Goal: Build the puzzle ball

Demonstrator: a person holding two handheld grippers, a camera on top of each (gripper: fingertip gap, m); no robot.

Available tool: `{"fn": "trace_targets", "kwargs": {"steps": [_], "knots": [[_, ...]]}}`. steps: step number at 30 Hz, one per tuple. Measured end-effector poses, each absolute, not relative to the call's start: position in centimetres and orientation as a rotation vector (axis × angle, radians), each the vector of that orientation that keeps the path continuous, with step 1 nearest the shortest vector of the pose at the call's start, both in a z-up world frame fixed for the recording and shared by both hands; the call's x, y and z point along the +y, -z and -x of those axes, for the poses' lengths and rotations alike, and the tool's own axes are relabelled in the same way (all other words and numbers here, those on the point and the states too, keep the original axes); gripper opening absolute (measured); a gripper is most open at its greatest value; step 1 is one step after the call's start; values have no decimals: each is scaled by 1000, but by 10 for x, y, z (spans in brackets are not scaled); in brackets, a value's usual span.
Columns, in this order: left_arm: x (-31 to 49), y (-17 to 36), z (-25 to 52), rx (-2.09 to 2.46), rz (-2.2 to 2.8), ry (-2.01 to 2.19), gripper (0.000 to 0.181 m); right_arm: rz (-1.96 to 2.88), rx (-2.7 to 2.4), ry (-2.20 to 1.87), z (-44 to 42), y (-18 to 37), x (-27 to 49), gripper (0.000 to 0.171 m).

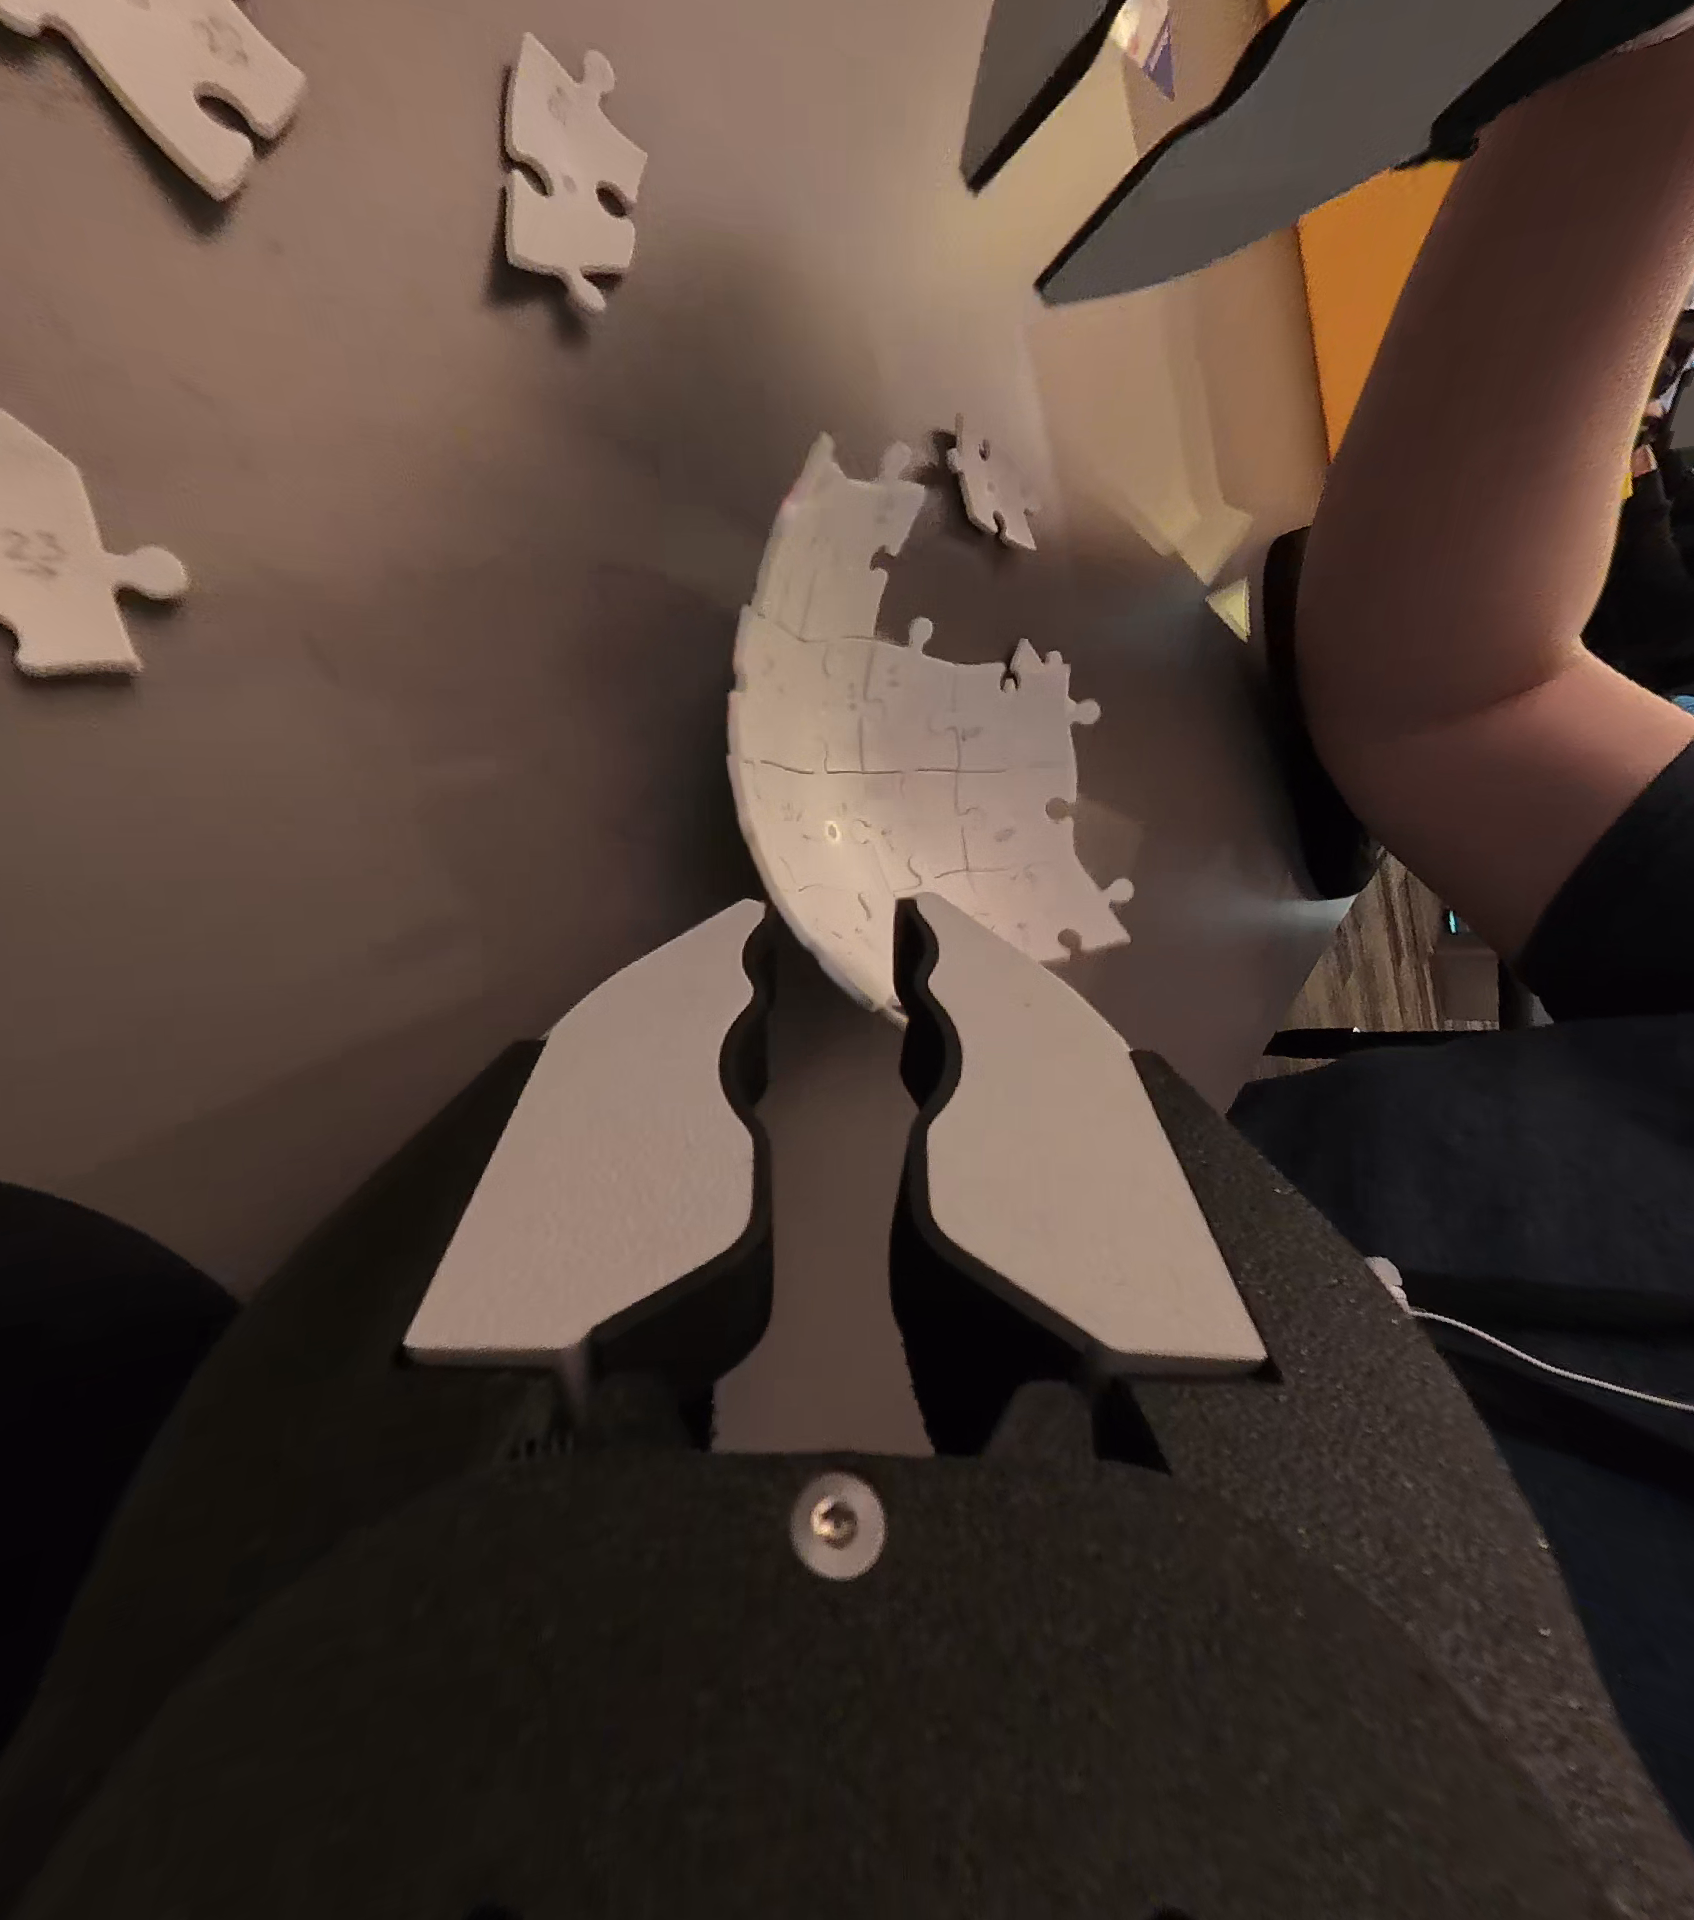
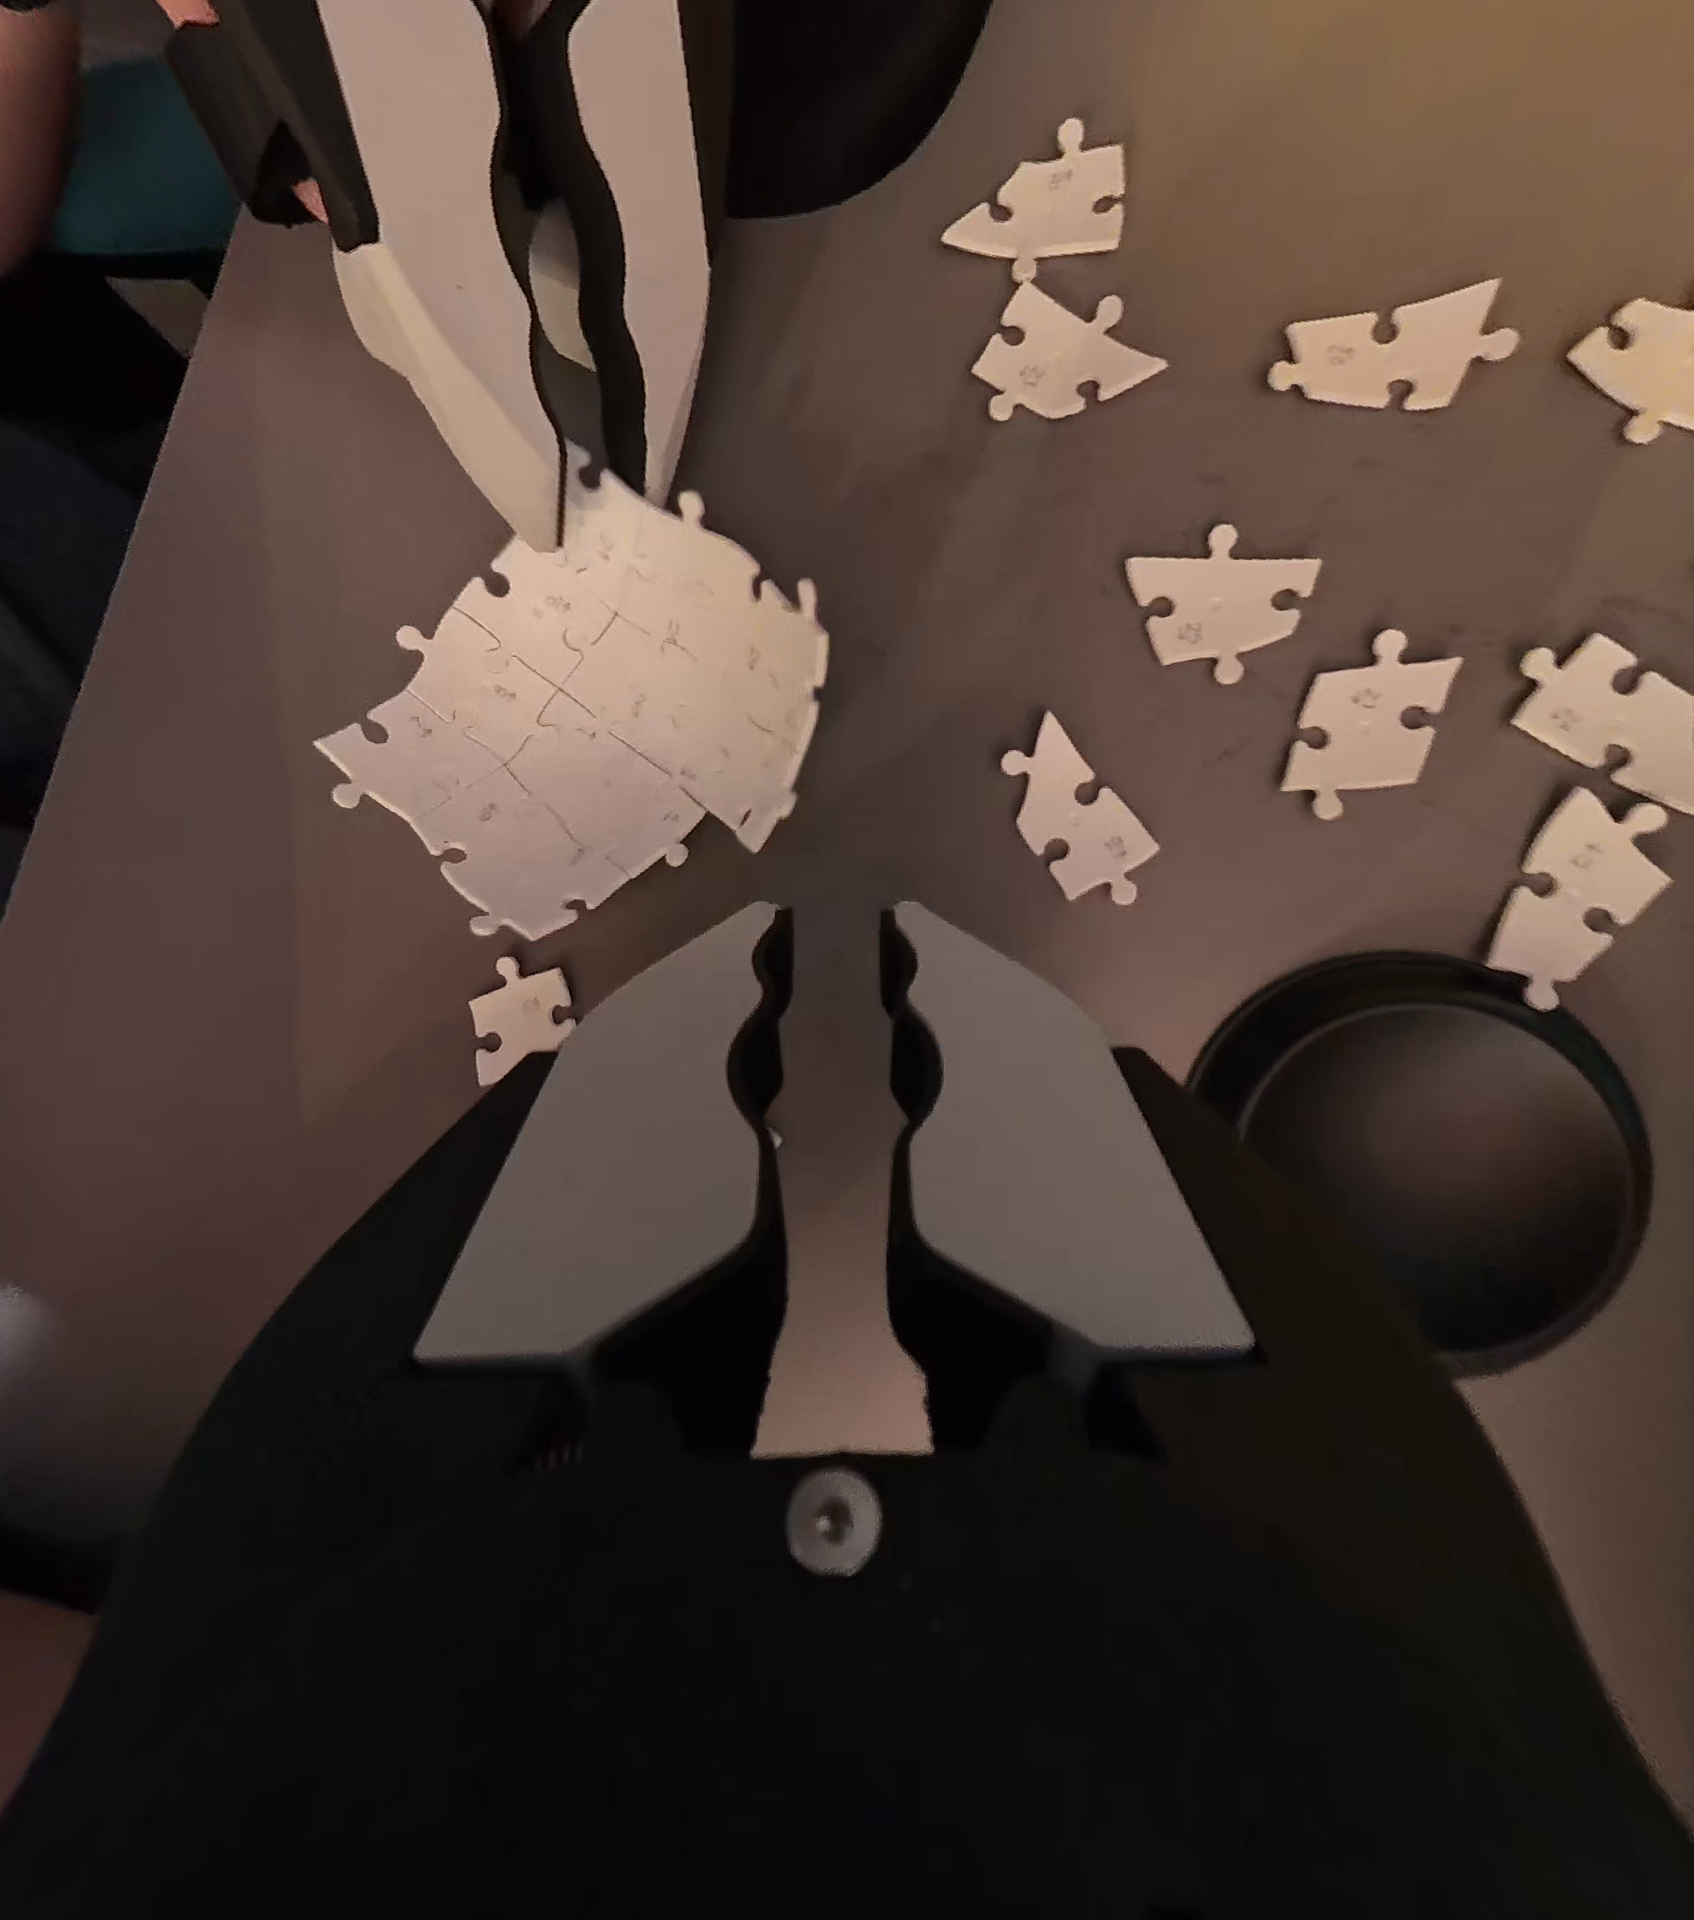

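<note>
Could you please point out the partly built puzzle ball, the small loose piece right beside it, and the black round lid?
partly built puzzle ball [image 2: 594,717], right wrist view, middle of its curved joined surface.
small loose piece [image 2: 521,1016], right wrist view, centre of its flat face.
black round lid [image 2: 1425,1174], right wrist view, centre of its dark top.

Each hand-held gripper has a black, grainy, wedge-shaped body with one silver screw [image 1: 837,1525] set in the middle just behind the fingers. The left hand-held gripper [image 1: 832,914] carries two flat pale grey fingers [image 1: 614,1143], tapered to points, with black wavy inner edges. The right hand-held gripper [image 2: 835,914] is the same build, its fingers [image 2: 1051,1164] greyer in shadow. Beside the left one, the person wears a dark navy sleeve [image 1: 1674,883] and dark clothing, with a thin white cable [image 1: 1549,1361] across it.
</note>
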State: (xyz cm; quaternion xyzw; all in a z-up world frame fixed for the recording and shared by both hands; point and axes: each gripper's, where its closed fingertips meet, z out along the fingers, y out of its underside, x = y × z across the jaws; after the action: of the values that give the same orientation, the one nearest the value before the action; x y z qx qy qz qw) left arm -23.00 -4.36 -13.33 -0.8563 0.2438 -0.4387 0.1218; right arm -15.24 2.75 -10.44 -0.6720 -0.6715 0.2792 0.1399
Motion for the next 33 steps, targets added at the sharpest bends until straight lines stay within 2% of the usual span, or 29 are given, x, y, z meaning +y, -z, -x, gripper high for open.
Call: {"fn": "trace_targets", "kwargs": {"steps": [9, 16, 20, 23, 27, 31, 33], "knots": [[-53, 120, 241, 712, 2432, 1316, 21, 2012, -1744, -615, 113, 85, 35, 23], [-62, 124, 261, 696, 2440, 1281, 21, 1941, -1872, -660, 92, 134, -5, 32], [-70, 125, 271, 677, 2438, 1268, 21, 1800, -1896, -822, 109, 121, -40, 28], [-78, 126, 277, 662, 2444, 1272, 21, 1721, -1988, -764, 119, 128, -62, 38], [-82, 124, 283, 652, 2437, 1264, 21, 1724, -2040, -681, 123, 144, -66, 42], [-79, 116, 283, 654, 2411, 1255, 20, 1776, -2061, -642, 119, 157, -64, 41], [-78, 112, 281, 661, 2391, 1255, 20, 1776, -2076, -633, 117, 158, -66, 32]]}}
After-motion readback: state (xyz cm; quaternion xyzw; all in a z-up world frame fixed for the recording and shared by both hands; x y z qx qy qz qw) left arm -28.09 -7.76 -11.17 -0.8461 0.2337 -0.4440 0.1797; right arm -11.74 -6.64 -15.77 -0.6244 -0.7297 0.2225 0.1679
